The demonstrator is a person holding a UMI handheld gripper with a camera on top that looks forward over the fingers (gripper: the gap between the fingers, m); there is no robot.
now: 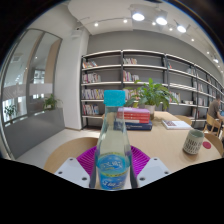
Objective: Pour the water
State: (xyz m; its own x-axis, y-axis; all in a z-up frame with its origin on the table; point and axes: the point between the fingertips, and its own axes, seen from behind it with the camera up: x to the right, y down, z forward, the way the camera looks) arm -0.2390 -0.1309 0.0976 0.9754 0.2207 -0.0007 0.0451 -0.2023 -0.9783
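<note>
Bottle: a clear plastic water bottle (113, 150) with a blue cap (116, 98) stands upright between the fingers, its lower body flanked by the purple pads, the cap on.
Fingers: the gripper (113, 166) seems clamped on the bottle's lower half, a pad (88, 160) pressing at each side; I see no gap, though the bottle itself hides the contact lines, so this is a fair reading and not a certainty.
Why held low: a grip below the middle keeps the neck free to tip forward (my judgement), and the upright pose keeps water in until the bottle is over the receiver.
Cup: a pale ribbed cup (194, 141) stands on the wooden worktop (160, 150), well apart from the bottle, beyond the fingers and off to their right; it looks like the likely target.
Stage: pouring not yet begun; the cap would have to come off first.
Background: bookshelves (150, 75), a green plant (152, 94) and stacked books (137, 118) beyond the worktop.
</note>
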